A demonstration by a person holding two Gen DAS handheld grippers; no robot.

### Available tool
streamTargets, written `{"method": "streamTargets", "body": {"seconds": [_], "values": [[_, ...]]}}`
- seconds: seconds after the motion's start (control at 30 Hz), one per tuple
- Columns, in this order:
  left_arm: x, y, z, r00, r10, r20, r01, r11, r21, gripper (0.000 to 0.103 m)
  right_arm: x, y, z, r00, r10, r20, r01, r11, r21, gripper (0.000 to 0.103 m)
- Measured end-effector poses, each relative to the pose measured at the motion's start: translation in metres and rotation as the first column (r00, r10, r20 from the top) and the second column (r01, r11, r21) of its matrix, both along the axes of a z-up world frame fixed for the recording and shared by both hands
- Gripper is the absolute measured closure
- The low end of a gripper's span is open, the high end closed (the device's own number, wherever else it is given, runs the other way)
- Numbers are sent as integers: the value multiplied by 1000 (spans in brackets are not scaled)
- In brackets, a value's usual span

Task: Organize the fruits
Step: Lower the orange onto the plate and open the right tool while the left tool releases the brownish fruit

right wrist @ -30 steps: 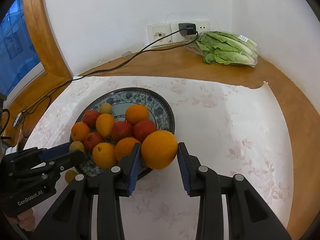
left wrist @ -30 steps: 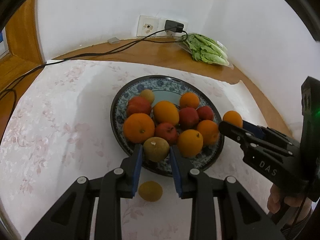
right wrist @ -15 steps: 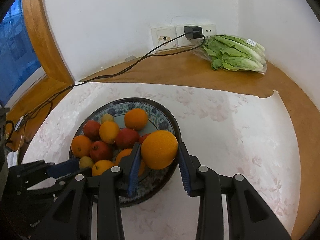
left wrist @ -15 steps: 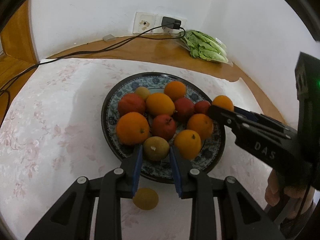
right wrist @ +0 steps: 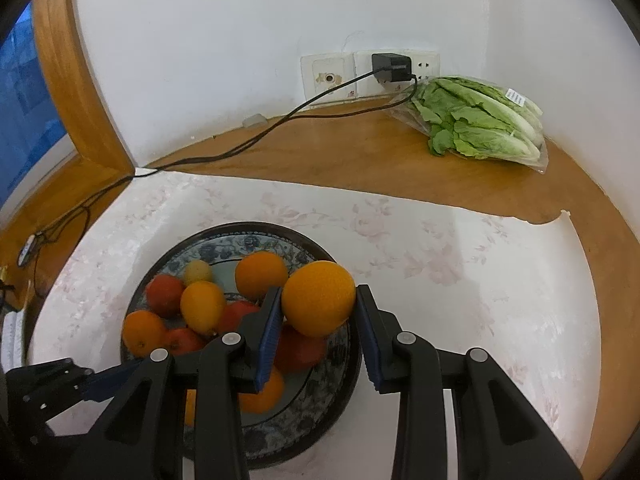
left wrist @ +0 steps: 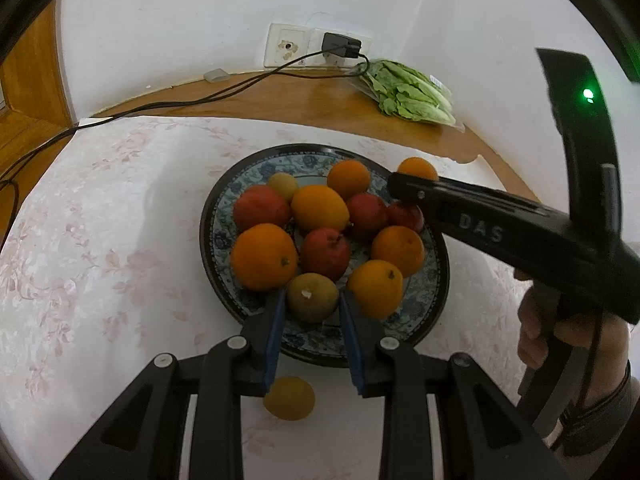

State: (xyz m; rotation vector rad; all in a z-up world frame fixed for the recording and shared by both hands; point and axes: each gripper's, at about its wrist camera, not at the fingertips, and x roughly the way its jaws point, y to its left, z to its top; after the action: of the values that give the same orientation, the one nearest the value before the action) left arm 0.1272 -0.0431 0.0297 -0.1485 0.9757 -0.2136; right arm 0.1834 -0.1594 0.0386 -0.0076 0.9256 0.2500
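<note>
A blue-patterned plate (left wrist: 208, 240) on the flowered cloth carries several oranges, red apples and small yellow-green fruits. My left gripper (left wrist: 312, 300) is at the plate's near rim, shut on a green-brown fruit (left wrist: 312, 297) that rests among the others. In the right wrist view my right gripper (right wrist: 318, 294) is shut on a large orange (right wrist: 318, 298), held above the plate's (right wrist: 344, 364) right side. Seen from the left, that orange (left wrist: 416, 168) hangs over the far right rim. A small yellow fruit (left wrist: 289, 398) lies on the cloth below my left gripper.
A bag of lettuce (right wrist: 480, 120) lies in the back right corner on the wooden top. A charger (right wrist: 392, 68) is plugged into the wall socket and its cable (right wrist: 240, 148) runs left along the wood. A hand (left wrist: 536, 320) holds the right gripper at the right.
My right gripper has carried the orange leftward, from beside the plate's right rim to above the plate. The left gripper has kept its hold on the green-brown fruit, almost still.
</note>
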Motion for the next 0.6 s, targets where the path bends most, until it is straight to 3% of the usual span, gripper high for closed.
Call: {"method": "streamTargets", "body": {"seconds": [0.33, 0.6], "values": [[-1, 3, 3, 1000, 10, 3, -10, 1000, 0, 71, 0, 4, -6, 1000, 14, 4, -14, 1000, -19, 66], [-10, 11, 16, 1000, 16, 20, -15, 1000, -8, 64, -12, -2, 5, 1000, -14, 12, 14, 1000, 19, 57]]}}
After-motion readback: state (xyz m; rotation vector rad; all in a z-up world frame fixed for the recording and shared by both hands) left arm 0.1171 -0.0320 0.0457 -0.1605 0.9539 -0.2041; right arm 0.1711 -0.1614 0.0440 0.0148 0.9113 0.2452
